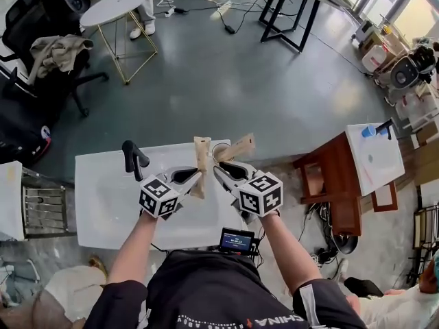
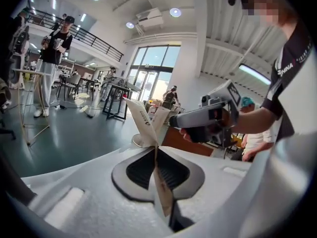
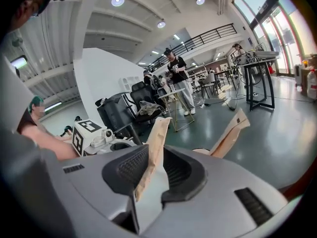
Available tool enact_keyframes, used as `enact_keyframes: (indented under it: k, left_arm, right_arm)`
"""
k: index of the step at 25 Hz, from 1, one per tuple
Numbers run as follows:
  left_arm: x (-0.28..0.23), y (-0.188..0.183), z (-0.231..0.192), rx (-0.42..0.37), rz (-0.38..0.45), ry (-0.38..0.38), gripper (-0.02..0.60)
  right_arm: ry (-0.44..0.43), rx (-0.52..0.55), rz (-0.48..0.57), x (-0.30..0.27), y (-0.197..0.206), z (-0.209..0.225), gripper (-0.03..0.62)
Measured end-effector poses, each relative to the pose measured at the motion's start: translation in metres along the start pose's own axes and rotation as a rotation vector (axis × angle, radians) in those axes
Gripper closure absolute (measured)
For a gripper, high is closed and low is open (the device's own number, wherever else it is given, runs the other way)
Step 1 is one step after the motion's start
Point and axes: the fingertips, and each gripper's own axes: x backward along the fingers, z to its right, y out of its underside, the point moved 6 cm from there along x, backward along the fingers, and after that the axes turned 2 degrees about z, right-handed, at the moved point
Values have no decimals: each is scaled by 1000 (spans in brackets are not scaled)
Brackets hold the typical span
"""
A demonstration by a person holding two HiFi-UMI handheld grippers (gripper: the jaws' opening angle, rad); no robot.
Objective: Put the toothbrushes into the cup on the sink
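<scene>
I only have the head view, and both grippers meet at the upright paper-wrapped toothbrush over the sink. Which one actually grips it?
Observer: The left gripper view shows the left gripper shut on the paper-wrapped toothbrush.
Operator: And the right one?
Observer: In the right gripper view the right gripper has its jaws apart. The toothbrush passes between them, with a gap showing on one side.

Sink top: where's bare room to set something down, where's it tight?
Free: the left part of the sink top, between the faucet and the left edge. Tight: around the cup at the back right, where the left tongs grip a wrapped toothbrush and the right tongs stand open around it.
</scene>
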Motion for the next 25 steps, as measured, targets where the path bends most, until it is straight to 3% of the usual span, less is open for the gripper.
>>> enact_keyframes:
  k: [6,8,10,17,21,25]
  left_arm:
    - [12,0,26,-75,37,133,555]
    - [13,0,32,-83,48,165,555]
    - [13,0,35,-80,47,179,554]
    - [7,3,32,-64,20,141,528]
    - [6,-1,31,-54,44,105,503]
    - [9,-5,25,-28,74,44,497]
  right_arm:
    - [-68,-50,1,-6,-3,-11,413]
    - [-109,-56,-14,-5,-1,-15,411]
    - [-130,-43,-20,-4,-1,-19,457]
    - [-107,-29,-2,3,0,-19,577]
    - [-76,-39,33,7,-4,-17,583]
    - [9,-27,106,19,-17,-6,583]
